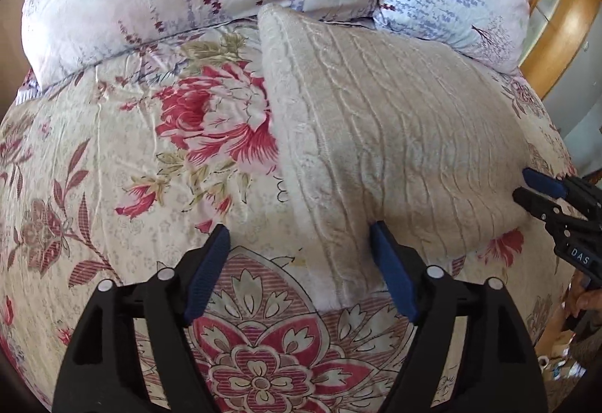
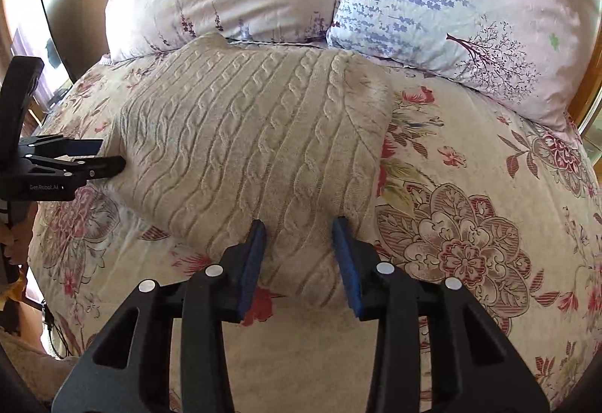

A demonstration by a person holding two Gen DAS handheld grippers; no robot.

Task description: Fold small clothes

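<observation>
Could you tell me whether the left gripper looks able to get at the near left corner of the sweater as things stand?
Probably yes. The left gripper stands open just above the near edge of the sweater, one finger already over the knit, and nothing lies between them. The right gripper works the opposite corner, clear of it.

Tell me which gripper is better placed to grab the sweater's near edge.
Right. The right gripper straddles the sweater edge, while the left gripper stands wide at its corner.

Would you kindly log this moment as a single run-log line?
garment: cream cable-knit sweater folded on floral bedspread | left tool: open, at near-left corner | right tool: open, straddling near edge | fold: no grasp yet
</observation>
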